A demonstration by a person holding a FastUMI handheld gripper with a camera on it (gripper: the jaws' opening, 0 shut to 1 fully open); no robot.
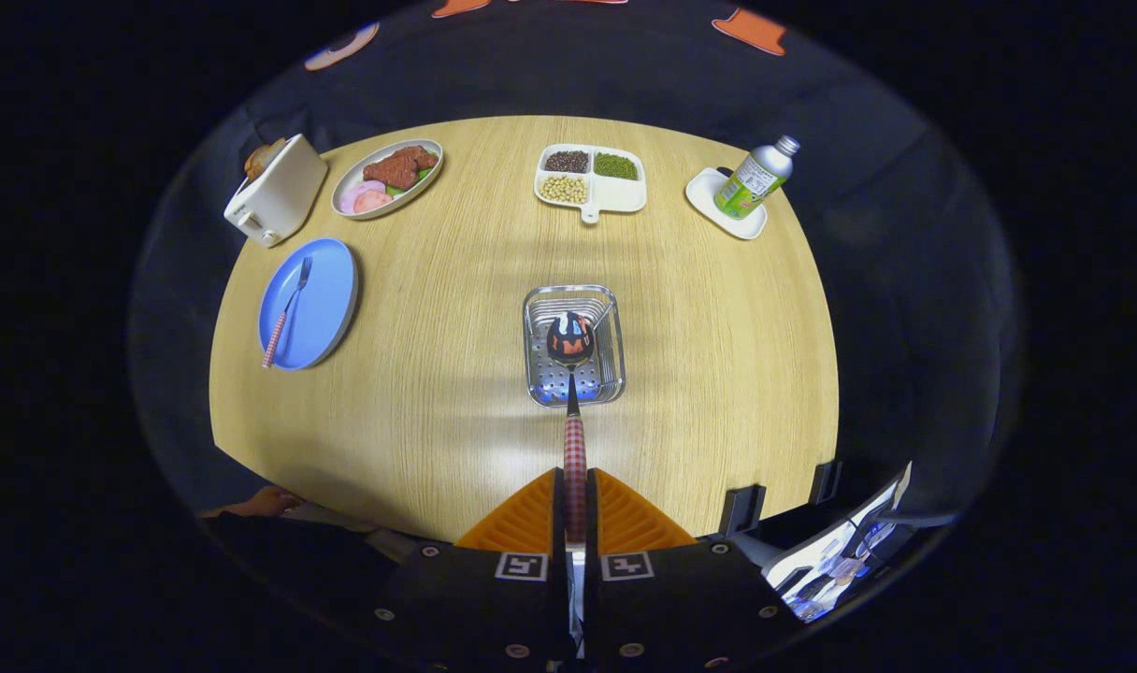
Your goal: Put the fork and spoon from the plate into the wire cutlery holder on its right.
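**Spoon over holder, fork still waiting on plate**

The spoon (pixel 571 374) is being held by its checked handle, pinched between the two fingers of the gripper (pixel 575 509), which are sitting narrow and pressing on it from both sides. Its bowl is pointing forward and hanging over the open top of the wire cutlery holder (pixel 574 346), which is standing mid-desk, just ahead of the fingers. Whether the bowl is touching the holder is hard to tell.

Progress, as a judgement: about halfway. The spoon is off the plate but not yet released; the fork (pixel 288 313) is lying on the blue plate (pixel 330 299) near the desk's left edge, untouched.

Room: bare desk (pixel 438 393) is lying between holder and plate, so the sideways path looks open. Toaster (pixel 274 192) and food plate (pixel 387 178) are crowding the far-left corner just beyond the blue plate; divided dish (pixel 592 178) and bottle (pixel 755 178) are sitting along the far edge, well apart from the holder.
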